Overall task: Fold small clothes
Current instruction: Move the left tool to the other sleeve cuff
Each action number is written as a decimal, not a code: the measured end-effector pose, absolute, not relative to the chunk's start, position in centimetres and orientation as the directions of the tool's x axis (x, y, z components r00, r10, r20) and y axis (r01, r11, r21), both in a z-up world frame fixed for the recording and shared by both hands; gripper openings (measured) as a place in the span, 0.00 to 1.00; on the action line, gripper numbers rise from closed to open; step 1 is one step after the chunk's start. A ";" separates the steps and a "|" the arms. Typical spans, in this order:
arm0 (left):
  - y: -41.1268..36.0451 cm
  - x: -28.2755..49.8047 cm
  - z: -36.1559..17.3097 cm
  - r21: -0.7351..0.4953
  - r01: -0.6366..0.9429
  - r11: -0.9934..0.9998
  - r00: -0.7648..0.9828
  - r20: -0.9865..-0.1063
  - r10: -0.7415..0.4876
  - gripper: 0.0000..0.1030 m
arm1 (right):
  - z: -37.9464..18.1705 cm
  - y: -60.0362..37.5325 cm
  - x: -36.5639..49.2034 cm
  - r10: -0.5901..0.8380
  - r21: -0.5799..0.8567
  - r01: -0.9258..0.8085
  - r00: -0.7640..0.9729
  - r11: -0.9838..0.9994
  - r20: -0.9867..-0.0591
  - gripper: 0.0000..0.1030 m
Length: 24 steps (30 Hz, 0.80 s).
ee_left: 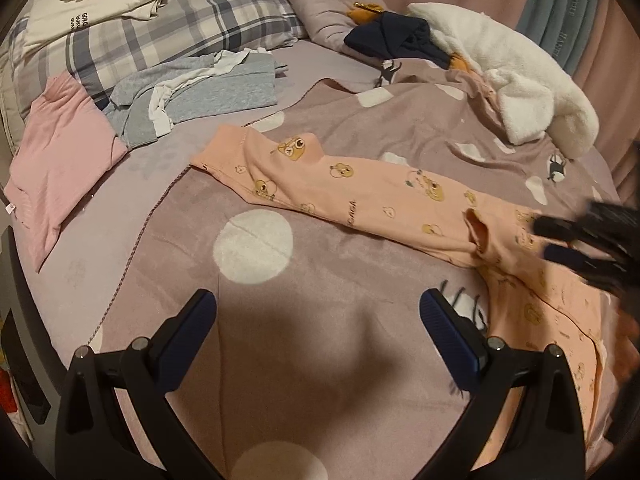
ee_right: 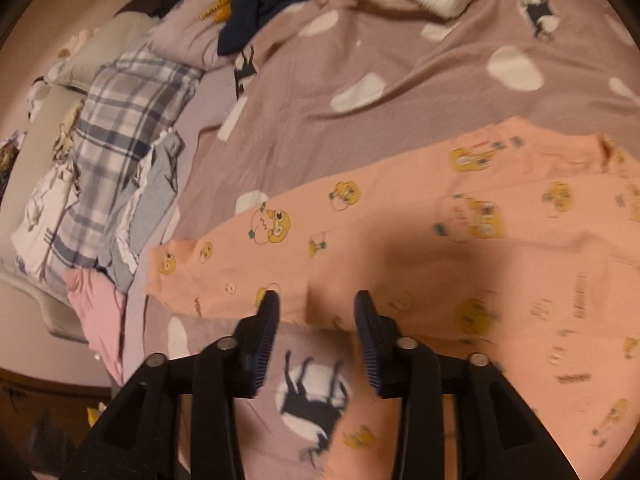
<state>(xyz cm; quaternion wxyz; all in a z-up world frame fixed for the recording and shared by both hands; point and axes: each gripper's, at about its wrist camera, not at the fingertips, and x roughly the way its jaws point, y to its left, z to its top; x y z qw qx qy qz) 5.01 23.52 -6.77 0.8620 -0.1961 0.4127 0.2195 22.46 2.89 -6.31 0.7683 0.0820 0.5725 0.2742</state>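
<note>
Small peach pants (ee_left: pixel 360 196) with yellow cartoon prints lie spread on the mauve blanket (ee_left: pixel 320 280). My left gripper (ee_left: pixel 318 304) is open and empty above bare blanket, left of the pants. My right gripper (ee_right: pixel 316 300) is open, its fingertips just over the near edge of the pants (ee_right: pixel 440 248), holding nothing. In the left wrist view the right gripper (ee_left: pixel 560 240) shows blurred at the right edge, over the pants' crotch area.
Folded pink (ee_left: pixel 60 160) and grey (ee_left: pixel 192 92) clothes lie at the left by a plaid pillow (ee_left: pixel 160 24). A white fleece garment (ee_left: pixel 512 92) and a navy one (ee_left: pixel 396 36) lie at the far side. The bed's edge is at the left.
</note>
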 end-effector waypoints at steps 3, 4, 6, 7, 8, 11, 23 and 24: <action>24.3 5.7 -7.6 -0.165 -0.558 0.813 0.516 -0.836 0.185 0.98 | -4.4 -0.2 20.7 0.472 0.367 -0.349 0.287 0.862 -0.834 0.49; 24.5 5.7 -7.7 -0.164 -0.573 0.803 0.509 -0.839 0.191 0.98 | -3.8 -1.4 19.8 0.460 0.343 -0.360 0.321 0.868 -0.828 0.50; 24.8 5.6 -7.5 -0.183 -0.576 0.797 0.549 -0.809 0.210 0.98 | -2.8 -4.5 18.0 0.445 0.306 -0.370 0.386 0.877 -0.808 0.59; 25.0 5.7 -7.4 -0.205 -0.566 0.799 0.575 -0.792 0.204 0.98 | -2.4 -6.2 17.1 0.435 0.289 -0.368 0.418 0.884 -0.798 0.67; 25.2 5.9 -7.3 -0.220 -0.561 0.798 0.588 -0.784 0.197 0.98 | -2.2 -8.0 16.2 0.418 0.270 -0.358 0.449 0.894 -0.790 0.71; 25.9 6.3 -7.0 -0.244 -0.573 0.782 0.612 -0.762 0.211 0.98 | -2.5 -12.2 14.6 0.347 0.215 -0.299 0.514 0.930 -0.784 0.72; 27.2 8.5 -7.0 -0.387 -0.402 0.830 0.736 -0.675 0.042 0.99 | -5.1 -19.6 11.1 0.189 0.044 -0.239 0.626 0.970 -0.756 0.72; 27.7 9.0 -7.5 -0.421 -0.399 0.815 0.732 -0.681 0.006 0.99 | -5.3 -20.1 11.0 0.200 0.060 -0.240 0.617 0.969 -0.761 0.72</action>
